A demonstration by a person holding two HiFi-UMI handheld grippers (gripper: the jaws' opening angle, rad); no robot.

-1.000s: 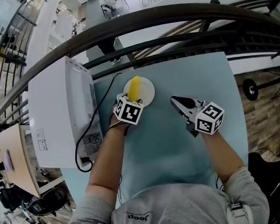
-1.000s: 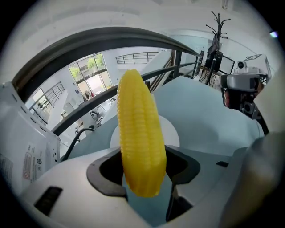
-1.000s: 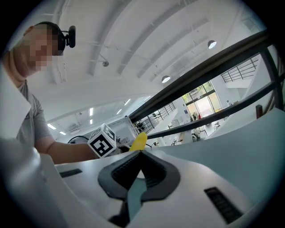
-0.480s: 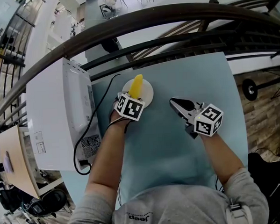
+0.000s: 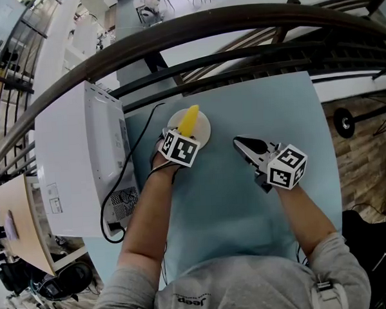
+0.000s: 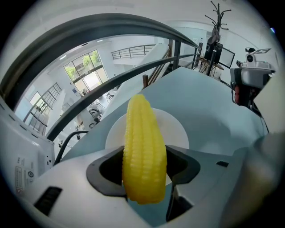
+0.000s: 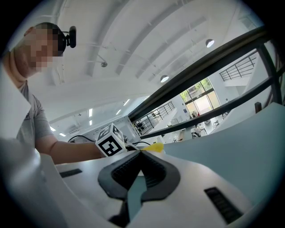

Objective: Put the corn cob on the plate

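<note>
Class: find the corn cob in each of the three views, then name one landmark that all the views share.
Head view: corn cob upper centre-left, over the white plate.
Left gripper view: dead centre, clamped between the fingers.
Right gripper view: only its yellow tip, just left of centre.
Shared landmark: the pale blue table.

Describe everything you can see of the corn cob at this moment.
The corn cob is bright yellow, with neat rows of kernels and a glossy, plastic-like look, narrowing to a blunt tip. It is whole and bare, with no husk. The left gripper is clamped on its near end, one jaw on each side. The tip points away from the person, over the round white plate. Whether it touches the plate cannot be told.
</note>
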